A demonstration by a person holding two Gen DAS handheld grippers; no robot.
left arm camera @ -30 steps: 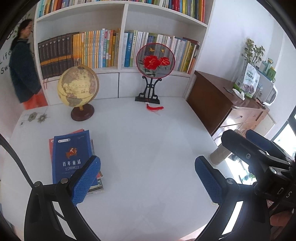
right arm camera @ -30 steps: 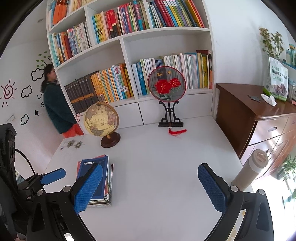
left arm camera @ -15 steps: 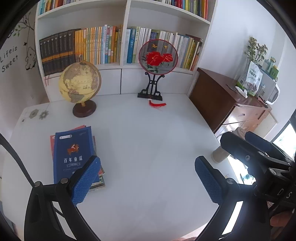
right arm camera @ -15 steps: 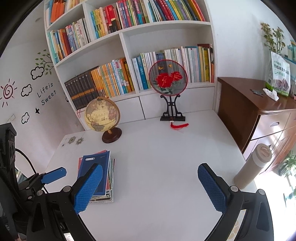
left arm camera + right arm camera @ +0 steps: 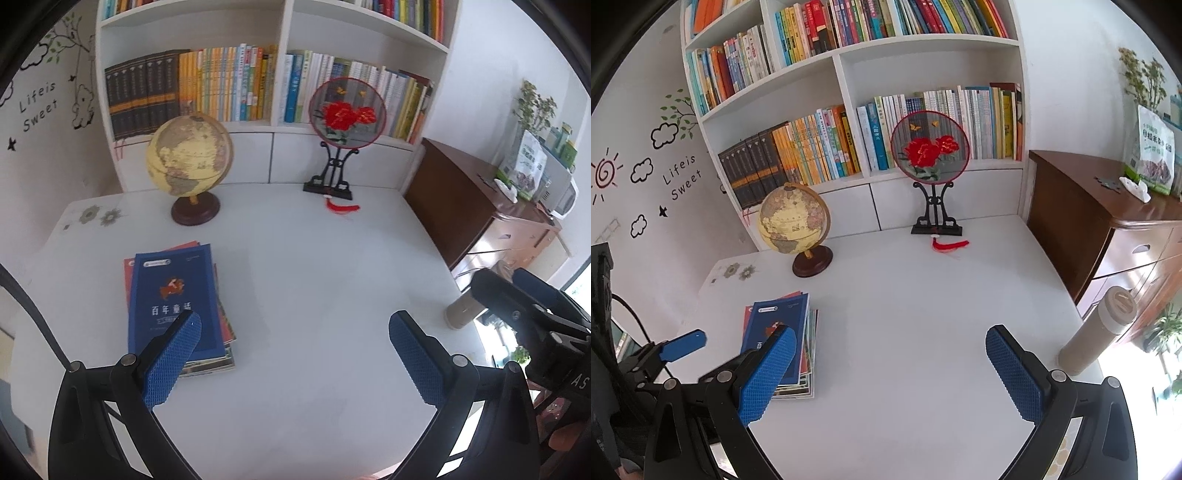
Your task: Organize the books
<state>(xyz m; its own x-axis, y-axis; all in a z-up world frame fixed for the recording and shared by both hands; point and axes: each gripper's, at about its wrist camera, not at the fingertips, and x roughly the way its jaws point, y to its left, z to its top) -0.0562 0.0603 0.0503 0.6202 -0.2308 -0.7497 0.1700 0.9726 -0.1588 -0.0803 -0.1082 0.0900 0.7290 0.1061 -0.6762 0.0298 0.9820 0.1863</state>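
Hovering above the white table [image 5: 314, 280], the left gripper [image 5: 295, 354] has its 2 blue pads spread wide with nothing between them, and the right gripper [image 5: 890, 369] hangs spread and empty too. A short stack of books [image 5: 173, 299] (blue cover on top) lies flat on the table's left part, under the left gripper's left finger in view, in front of the globe [image 5: 190, 158]. Behind stands a filled bookshelf [image 5: 849, 122].
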